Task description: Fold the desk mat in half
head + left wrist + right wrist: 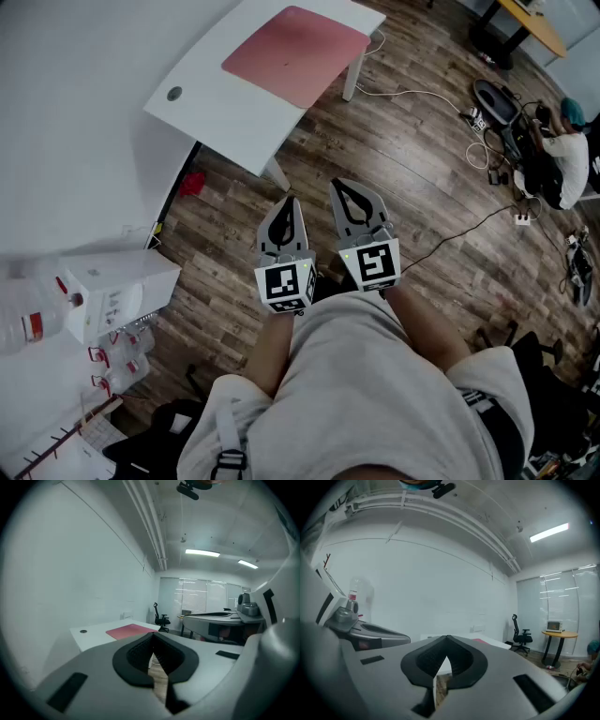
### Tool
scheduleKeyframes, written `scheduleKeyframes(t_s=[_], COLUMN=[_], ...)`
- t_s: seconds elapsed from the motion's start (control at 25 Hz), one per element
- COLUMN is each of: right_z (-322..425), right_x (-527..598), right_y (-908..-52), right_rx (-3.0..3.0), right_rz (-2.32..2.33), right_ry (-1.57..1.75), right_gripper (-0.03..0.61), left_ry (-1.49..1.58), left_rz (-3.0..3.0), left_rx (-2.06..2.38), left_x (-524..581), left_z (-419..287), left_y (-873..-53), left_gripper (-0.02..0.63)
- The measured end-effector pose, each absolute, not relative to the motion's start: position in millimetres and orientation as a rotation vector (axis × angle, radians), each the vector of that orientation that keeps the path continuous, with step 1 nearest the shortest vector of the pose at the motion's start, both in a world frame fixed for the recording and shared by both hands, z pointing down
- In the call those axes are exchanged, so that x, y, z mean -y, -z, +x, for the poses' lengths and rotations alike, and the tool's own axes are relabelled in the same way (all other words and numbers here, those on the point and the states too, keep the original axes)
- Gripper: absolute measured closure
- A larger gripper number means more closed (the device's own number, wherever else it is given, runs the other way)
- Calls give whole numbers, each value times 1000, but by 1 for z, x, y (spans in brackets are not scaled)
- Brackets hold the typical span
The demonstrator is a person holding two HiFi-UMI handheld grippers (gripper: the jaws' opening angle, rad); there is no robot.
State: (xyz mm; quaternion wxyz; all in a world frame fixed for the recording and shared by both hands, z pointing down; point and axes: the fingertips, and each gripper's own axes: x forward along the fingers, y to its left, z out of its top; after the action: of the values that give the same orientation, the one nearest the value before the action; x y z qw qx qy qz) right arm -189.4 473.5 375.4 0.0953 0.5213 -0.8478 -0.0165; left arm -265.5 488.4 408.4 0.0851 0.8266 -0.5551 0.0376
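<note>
The pink desk mat (pixel 295 52) lies flat on the white counter (pixel 220 108) — well apart from both grippers. The left gripper (pixel 286 202) and right gripper (pixel 349 186) hover side by side over the wood floor (pixel 412 159), fingers (pixel 133 658) clenched tip to tip, holding nothing.

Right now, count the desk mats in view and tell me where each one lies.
1. The pink desk mat lies flat and unfolded on the white desk, towards its far right corner. No other shows, though one could lie outside the views.
</note>
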Motion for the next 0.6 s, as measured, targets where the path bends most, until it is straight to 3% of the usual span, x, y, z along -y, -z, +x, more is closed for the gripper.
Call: scheduleKeyframes(t_s=[0.6], right_z=[-195], right_x=[-415], right_y=[-414], right_rx=[2448], right_rz=[1376], right_ry=[109], right_gripper=[537], left_ry=[-197], left_rz=[2385], left_rx=[1592], left_x=[-439], left_z=[-267], left_y=[-442], left_gripper=[601])
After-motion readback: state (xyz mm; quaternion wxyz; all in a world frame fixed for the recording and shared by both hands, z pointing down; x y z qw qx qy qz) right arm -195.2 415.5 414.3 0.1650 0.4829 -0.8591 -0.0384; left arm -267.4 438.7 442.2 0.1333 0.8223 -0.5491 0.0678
